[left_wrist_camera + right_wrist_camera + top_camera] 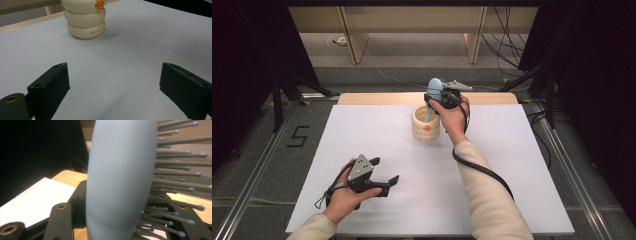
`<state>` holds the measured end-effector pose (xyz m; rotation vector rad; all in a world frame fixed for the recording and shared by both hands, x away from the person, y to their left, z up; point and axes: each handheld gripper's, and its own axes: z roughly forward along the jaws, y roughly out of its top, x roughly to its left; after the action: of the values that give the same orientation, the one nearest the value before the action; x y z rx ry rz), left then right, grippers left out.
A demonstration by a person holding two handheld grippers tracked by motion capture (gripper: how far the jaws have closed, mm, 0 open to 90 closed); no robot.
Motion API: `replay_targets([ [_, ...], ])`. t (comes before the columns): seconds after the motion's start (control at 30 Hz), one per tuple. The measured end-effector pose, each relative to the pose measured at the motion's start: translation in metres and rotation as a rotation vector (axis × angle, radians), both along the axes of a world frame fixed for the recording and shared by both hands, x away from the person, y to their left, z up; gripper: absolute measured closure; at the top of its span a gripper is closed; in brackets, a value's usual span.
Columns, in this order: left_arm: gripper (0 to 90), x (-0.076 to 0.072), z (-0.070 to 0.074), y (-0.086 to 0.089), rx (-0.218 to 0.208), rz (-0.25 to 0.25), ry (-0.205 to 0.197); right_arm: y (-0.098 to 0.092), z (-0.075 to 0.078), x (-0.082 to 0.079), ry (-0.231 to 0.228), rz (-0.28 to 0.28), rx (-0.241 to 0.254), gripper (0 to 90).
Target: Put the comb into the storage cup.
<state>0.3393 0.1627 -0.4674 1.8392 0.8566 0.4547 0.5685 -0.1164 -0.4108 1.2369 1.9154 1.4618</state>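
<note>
While the pale blue hairbrush (433, 92) stands with its handle down inside the cream ringed holder (426, 125), I keep my right hand-held gripper (443, 98) at its head, above the holder's rim. In the right gripper view the back of the brush (120, 182) sits between the jaws, bristles fanning to one side; the jaws are close about it, though I cannot tell from here whether the pads still press on it. I judge this to be the step of setting the brush into the holder — the handle is in, the release not clearly finished. Next I would need to open enough to clear the bristles and draw away without tipping the brush or dragging the holder, which stands near the far edge of the white counter (377, 150).

My left hand-held gripper (382, 175) rests low near the front of the counter, well apart from the holder, jaws spread wide with nothing between them — in its own view the holder (85, 23) sits ahead, untouched.
</note>
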Motion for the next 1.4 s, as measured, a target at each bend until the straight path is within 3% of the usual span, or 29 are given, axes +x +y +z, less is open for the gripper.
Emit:
replay_targets([
  [0.7, 9.3, 0.0, 0.0, 0.0, 0.003, -0.004, -0.001, -0.017, -0.009, 0.004, 0.068, -0.043, 0.024, 31.8],
  [1.07, 9.5, 0.0, 0.0, 0.0, 0.002, -0.002, -0.001, -0.016, -0.009, 0.001, 0.051, -0.014, 0.016, 17.5],
  [1.4, 9.5, 0.0, -0.001, 0.0, 0.003, -0.001, 0.001, -0.025, -0.001, -0.004, 0.047, -0.031, -0.019, 8.9],
])
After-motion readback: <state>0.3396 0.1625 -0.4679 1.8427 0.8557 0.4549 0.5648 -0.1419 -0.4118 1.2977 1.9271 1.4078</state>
